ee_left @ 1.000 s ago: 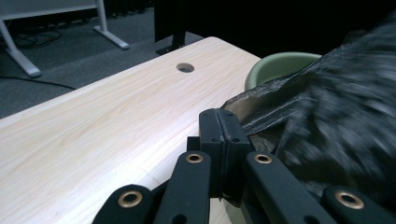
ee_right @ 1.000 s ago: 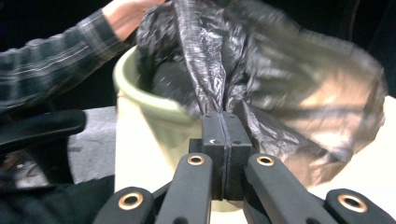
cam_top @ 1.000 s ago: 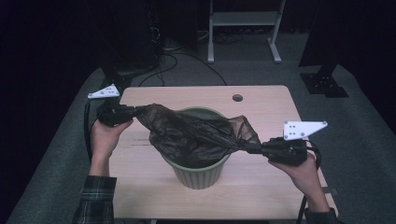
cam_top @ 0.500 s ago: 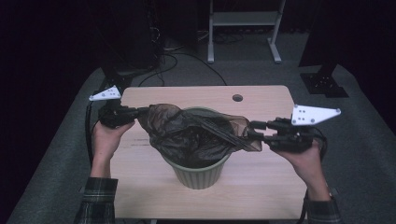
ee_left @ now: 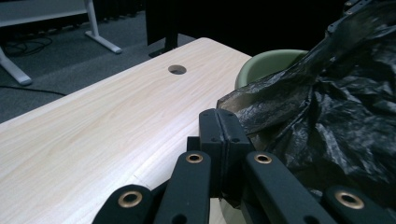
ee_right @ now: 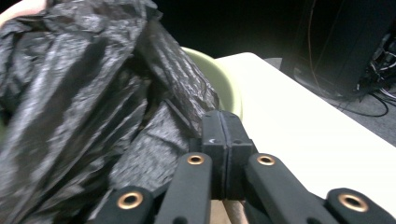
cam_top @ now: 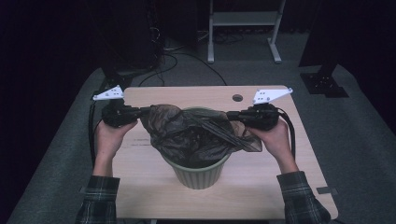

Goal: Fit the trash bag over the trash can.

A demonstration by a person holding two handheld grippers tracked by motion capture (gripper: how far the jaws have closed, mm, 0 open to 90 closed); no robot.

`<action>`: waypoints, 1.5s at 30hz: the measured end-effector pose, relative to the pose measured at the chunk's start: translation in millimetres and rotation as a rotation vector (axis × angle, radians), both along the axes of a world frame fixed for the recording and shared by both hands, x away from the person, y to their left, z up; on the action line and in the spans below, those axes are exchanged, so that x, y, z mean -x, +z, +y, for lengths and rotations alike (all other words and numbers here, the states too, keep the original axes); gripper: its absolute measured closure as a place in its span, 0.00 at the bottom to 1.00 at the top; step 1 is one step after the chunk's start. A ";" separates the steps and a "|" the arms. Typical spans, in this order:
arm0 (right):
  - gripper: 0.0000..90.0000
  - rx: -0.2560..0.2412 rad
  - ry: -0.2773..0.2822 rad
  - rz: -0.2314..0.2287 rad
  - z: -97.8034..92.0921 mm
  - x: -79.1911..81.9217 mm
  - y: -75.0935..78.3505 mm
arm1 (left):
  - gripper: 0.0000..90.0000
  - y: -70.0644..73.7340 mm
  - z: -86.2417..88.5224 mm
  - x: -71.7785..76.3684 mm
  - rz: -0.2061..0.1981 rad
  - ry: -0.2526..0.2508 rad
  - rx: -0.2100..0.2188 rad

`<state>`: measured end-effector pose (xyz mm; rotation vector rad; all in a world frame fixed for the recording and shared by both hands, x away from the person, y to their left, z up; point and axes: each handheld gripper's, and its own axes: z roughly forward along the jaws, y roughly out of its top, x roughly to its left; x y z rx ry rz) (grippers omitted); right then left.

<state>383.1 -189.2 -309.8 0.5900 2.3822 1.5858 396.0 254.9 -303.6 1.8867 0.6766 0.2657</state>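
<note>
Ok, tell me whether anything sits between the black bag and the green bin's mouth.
Nothing visible does. The black bin bag hangs directly over the green bin, stretched between the left hand-held gripper and the right hand-held gripper.

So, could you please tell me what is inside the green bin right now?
A crumpled black bag sags into the green bin, stretched between the left tongs and right tongs. The bag covers the bin's bottom, so anything underneath stays hidden.
</note>
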 end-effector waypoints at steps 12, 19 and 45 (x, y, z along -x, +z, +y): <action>1.00 0.031 -0.162 0.057 2.5 -35.5 -25.2 | 1.00 -21.6 -17.6 -23.1 0.051 0.061 -0.117; 0.97 0.092 -0.182 0.111 8.3 -41.2 -48.4 | 1.00 -44.6 -21.9 -27.8 0.113 0.066 -0.177; 0.88 -0.071 0.037 0.058 -8.9 40.3 -1.0 | 1.00 -33.8 -15.1 -15.7 0.101 0.017 -0.096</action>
